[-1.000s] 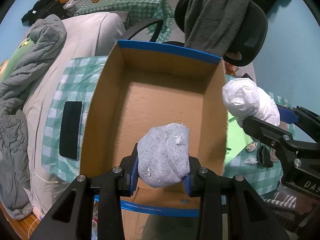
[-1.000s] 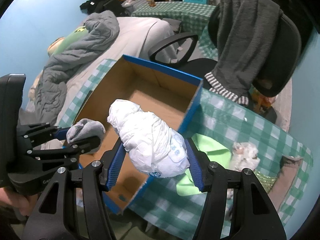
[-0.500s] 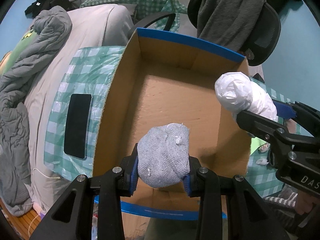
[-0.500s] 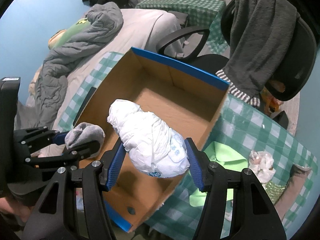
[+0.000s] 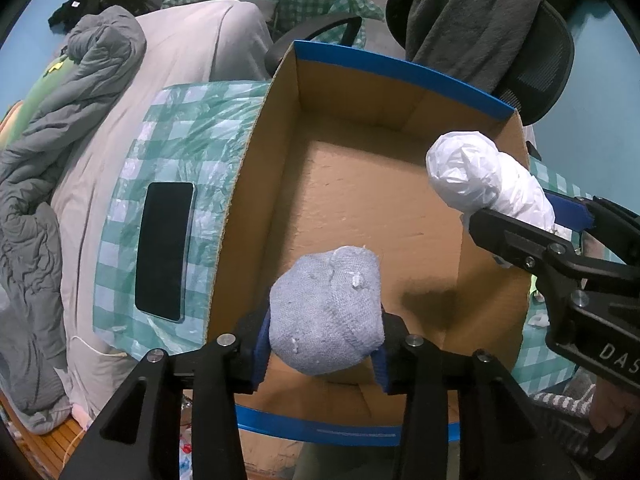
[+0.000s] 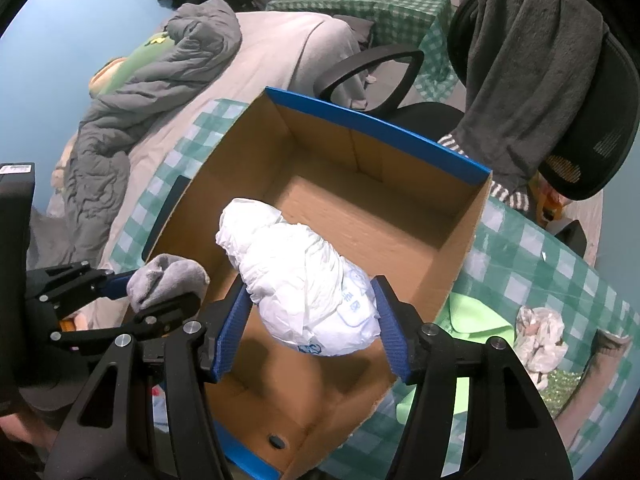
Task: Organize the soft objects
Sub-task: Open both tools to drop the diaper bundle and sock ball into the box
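While the bed (image 5: 192,80) with its grey duvet (image 5: 68,128) fills the far side of the room, the worktop (image 6: 560,280) under a green checked cloth carries a big cardboard box (image 5: 256,184), open at the top and with a blue rim. Its floor is bare apart from one small dark spot near the front corner, so I judge that the sorting is only at its beginning: nothing soft lies in the box yet. The right tool (image 6: 316,320) hangs above the box interior and pinches a white crumpled bundle (image 6: 304,280) (it looks like a rolled diaper or a plastic-wrapped packet); both blue pads touch its sides. The left tool (image 5: 324,344) points down over the near part of the box with a grey rolled sock (image 5: 328,312) between its pads. Its jaws have just been opening, and the sock seems to sit looser, though it is not dropped yet. Left to do, after these two pieces go in: a light green cloth (image 6: 472,320) and a small whitish crumpled piece (image 6: 540,336) lie on the worktop at the right of the box. A dark phone (image 5: 164,248) rests flat on the cloth at the other side.
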A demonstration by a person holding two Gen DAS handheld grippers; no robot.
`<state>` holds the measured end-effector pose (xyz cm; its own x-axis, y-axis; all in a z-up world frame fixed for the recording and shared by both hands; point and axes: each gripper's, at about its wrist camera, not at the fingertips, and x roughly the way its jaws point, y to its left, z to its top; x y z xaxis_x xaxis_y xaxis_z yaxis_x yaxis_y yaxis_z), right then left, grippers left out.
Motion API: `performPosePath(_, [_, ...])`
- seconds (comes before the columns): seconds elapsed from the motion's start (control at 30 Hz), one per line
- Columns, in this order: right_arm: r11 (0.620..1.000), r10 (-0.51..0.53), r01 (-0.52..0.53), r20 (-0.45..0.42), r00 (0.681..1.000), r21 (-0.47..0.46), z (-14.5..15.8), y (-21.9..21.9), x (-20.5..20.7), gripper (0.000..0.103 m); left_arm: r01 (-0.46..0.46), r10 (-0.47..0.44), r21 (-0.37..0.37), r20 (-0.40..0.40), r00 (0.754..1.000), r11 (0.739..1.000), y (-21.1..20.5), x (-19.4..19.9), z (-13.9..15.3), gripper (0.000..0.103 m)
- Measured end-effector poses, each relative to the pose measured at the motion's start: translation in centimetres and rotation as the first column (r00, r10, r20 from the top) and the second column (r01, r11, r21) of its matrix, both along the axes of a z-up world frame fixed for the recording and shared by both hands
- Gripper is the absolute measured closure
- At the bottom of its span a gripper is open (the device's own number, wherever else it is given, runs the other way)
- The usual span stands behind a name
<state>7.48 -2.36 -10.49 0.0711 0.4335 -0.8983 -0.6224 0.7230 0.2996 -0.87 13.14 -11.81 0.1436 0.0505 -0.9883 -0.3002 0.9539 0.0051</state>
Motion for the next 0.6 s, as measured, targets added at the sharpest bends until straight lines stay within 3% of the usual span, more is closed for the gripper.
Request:
performPosePath(0.27, [1.000, -0.021, 0.021, 0.011, 1.000, -0.018, 0.0, 0.0, 0.1, 0.025, 0.003, -0.003, 0.007, -0.018, 1.000, 1.000, 0.4, -0.2, -0.3, 0.051])
performPosePath(0.6, [0.999, -0.047, 0.047, 0.021, 0.999, -0.011, 1.0, -1.4, 0.2, 0.020, 0.009, -0.009, 0.003, -0.004, 1.000, 1.000, -0.2, -0.3, 0.6, 0.046])
